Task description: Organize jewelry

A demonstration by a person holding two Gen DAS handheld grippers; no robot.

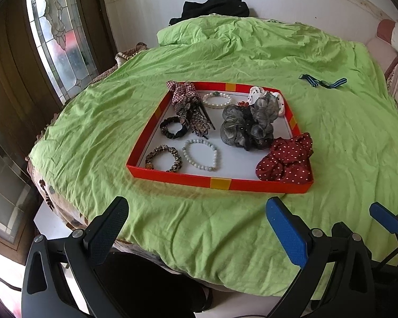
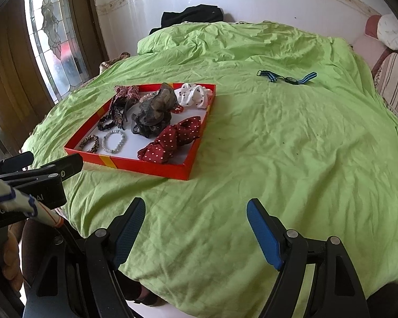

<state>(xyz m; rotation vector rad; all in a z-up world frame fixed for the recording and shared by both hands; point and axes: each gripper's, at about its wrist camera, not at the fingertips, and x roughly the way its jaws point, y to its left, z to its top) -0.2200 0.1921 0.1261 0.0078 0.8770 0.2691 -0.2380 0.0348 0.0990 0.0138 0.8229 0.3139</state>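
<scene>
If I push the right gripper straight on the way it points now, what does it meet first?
Most likely bare cloth: the right gripper, jaws open and empty, aims down at the wrinkled lime-green bedsheet. The shallow red cardboard tray lies off to its left and the blue-striped watch far beyond; depth is uncertain.

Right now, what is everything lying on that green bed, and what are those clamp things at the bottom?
Tray: one, red with yellow patches, white floor, on the green sheet.
Bead bracelets: two, pale; one near the tray's front, one at its back.
Small scrunchies: two; leopard-print at the front left corner, black behind it.
Grey scrunchie: one, gauzy, tray's middle.
Red dotted scrunchie: one, front right corner, draped over the rim.
White dotted scrunchie: one, back right corner.
Plaid bow clip: one, red-brown, back left.
Striped watch: one, blue-black strap, on the sheet outside the tray.
Green sheet: one, crumpled.
Black cloth: one, by the wall.
Left gripper: open, empty.
Right gripper: open, empty.
</scene>
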